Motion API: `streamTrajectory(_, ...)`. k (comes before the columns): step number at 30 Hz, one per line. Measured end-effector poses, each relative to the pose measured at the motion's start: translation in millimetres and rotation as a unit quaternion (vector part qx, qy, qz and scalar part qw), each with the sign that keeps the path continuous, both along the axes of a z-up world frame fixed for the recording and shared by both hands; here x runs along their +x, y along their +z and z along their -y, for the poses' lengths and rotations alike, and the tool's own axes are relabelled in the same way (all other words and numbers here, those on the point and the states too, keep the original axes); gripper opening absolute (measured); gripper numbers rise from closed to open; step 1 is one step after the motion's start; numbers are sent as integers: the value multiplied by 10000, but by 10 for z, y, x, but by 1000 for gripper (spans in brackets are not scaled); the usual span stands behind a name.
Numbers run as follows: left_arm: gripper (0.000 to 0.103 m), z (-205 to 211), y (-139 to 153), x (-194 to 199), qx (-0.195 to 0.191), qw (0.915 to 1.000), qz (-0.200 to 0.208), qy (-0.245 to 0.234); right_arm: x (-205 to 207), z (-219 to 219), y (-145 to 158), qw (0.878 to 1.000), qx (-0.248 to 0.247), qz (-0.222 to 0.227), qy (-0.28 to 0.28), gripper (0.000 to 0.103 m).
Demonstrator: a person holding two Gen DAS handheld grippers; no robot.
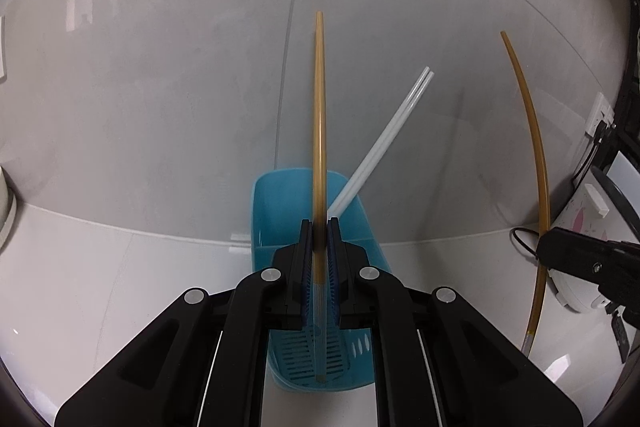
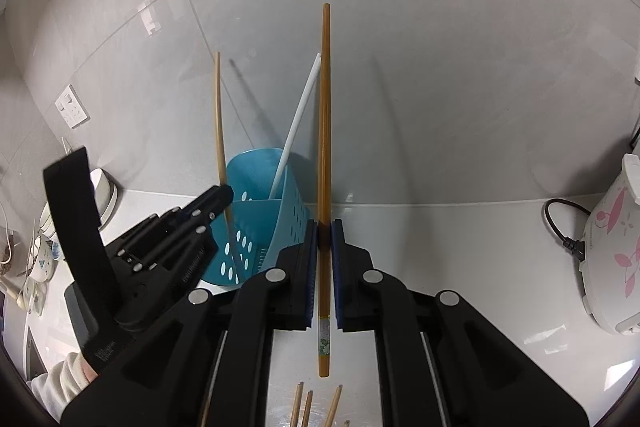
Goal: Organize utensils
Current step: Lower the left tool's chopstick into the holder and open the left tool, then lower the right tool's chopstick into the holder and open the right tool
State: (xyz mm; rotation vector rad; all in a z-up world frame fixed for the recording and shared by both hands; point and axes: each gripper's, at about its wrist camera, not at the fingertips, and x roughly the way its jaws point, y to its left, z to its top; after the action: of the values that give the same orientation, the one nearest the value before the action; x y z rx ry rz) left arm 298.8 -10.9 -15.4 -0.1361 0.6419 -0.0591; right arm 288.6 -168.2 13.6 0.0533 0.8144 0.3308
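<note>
My left gripper [image 1: 320, 239] clamps a brown chopstick [image 1: 319, 115] upright, lower end inside the blue holder [image 1: 280, 195]. My right gripper [image 2: 325, 239] pinches another chopstick [image 2: 324, 107] upright, just right of the holder [image 2: 256, 183], farther away.

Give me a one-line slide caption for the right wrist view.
Right hand-held gripper grips an upright brown chopstick beside the blue utensil holder.

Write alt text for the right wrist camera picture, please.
The right gripper is shut on an upright brown chopstick beside a blue holder holding a white chopstick. The left gripper holds another chopstick over the holder.
</note>
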Motion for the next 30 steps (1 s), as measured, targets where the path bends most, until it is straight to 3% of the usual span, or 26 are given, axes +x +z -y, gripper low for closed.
streamTrajectory(1,7,-162,53,-43,-9,10000,-31,13,-1,0,-3,10000,0,-1,5,6)
streamTrajectory(8,10,-184,153,-102,74,9997,-211,20,-6,-22,34,10000,29,31,63,6)
streamTrajectory(13,43,-278,255,-221,211,9984,-486,170,10,-106,81,9997,126,103,201,6)
streamTrajectory(19,66,-401,307,-401,293,9955,-842,320,53,-258,127,9980,417,269,391,6)
streamTrajectory(25,83,-485,337,-585,322,9939,-969,423,127,-445,137,9963,502,448,526,6)
streamTrajectory(30,90,-546,339,-691,314,9928,-1031,518,177,-565,172,9942,538,721,592,6)
